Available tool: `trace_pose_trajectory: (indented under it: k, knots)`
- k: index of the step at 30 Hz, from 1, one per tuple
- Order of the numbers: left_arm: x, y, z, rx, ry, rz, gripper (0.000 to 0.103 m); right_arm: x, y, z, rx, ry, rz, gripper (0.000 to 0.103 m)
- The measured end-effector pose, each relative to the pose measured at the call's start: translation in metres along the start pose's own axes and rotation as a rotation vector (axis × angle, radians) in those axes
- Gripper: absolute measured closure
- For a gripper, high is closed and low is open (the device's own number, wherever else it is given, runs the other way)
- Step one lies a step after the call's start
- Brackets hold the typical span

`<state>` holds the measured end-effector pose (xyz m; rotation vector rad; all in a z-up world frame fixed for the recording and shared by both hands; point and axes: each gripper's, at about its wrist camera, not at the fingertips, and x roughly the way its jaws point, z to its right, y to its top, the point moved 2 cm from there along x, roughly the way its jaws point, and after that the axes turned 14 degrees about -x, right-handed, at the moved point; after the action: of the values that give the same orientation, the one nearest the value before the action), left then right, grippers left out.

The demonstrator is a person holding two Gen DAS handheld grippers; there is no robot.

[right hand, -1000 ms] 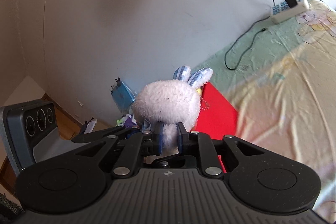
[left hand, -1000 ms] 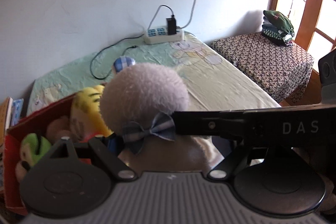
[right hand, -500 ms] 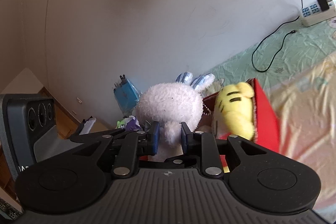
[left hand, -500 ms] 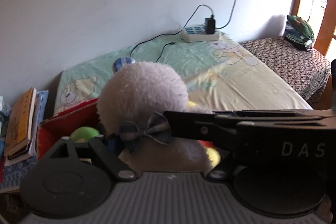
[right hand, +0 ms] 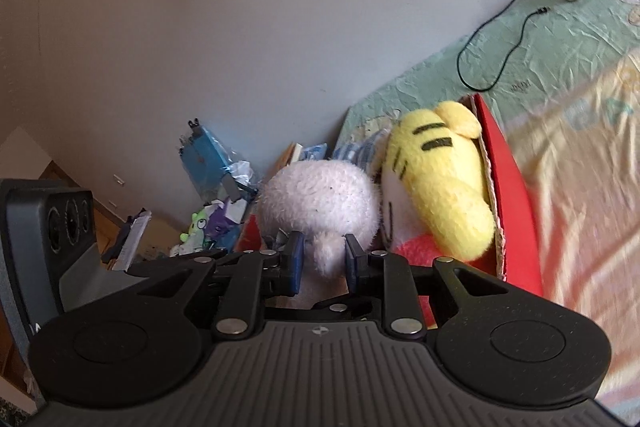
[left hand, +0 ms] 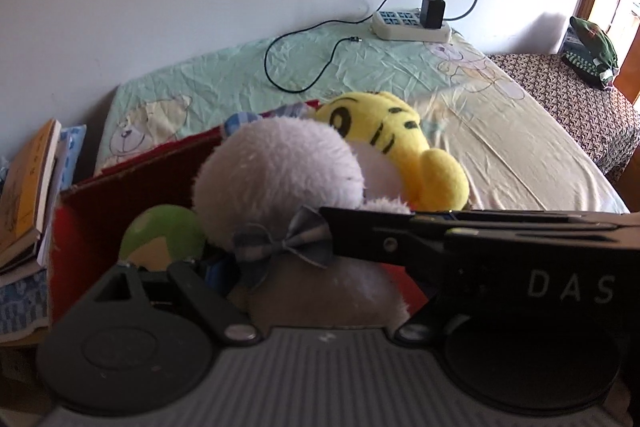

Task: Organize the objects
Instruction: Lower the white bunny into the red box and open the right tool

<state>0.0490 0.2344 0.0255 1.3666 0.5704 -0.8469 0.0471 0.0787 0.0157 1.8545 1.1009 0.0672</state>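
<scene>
A white plush bunny [left hand: 280, 171] with a grey bow sits low in the red box [left hand: 120, 195], next to a yellow striped tiger plush [left hand: 396, 147] and a green toy [left hand: 164, 239]. My left gripper [left hand: 308, 287] straddles the bunny's body. Its jaws are opening, and its right finger is hidden behind the other gripper. My right gripper [right hand: 323, 261] comes in from the side. Its blue pads flank a small nub of the bunny [right hand: 320, 199] loosely, with a thin gap showing. The tiger plush [right hand: 436, 179] leans on the box wall [right hand: 516, 195].
The box rests on a bed [left hand: 500, 147] with a pale cartoon sheet. A power strip [left hand: 412, 25] and a looped cable lie at the bed's far edge by the wall. Books [left hand: 28, 187] are stacked left of the box. Folded green clothes [left hand: 592, 47] sit on a patterned stool.
Both grippers carried the bunny sideways and slightly down into the red box, beside the tiger plush. The right pads went from a tight pinch to a wider stance.
</scene>
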Motion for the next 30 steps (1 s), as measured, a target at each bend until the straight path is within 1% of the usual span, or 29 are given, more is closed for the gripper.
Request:
trace_pose_trajectory:
  k: [7,18,21,30]
  knots:
    - [0.007,0.0,-0.001,0.002,-0.014,-0.017,0.009,0.002,-0.003,-0.001,0.013,-0.016,-0.003,0.074]
    - [0.01,-0.007,0.002,0.008,-0.013,-0.04,0.008,0.002,-0.011,-0.001,0.045,-0.04,-0.002,0.071]
    - [0.011,-0.008,0.002,0.007,-0.009,-0.038,0.005,0.003,-0.013,-0.004,0.037,-0.055,0.002,0.071]
    - [0.013,-0.012,0.004,0.014,-0.003,-0.027,0.004,0.003,-0.017,-0.009,0.007,-0.078,0.019,0.073]
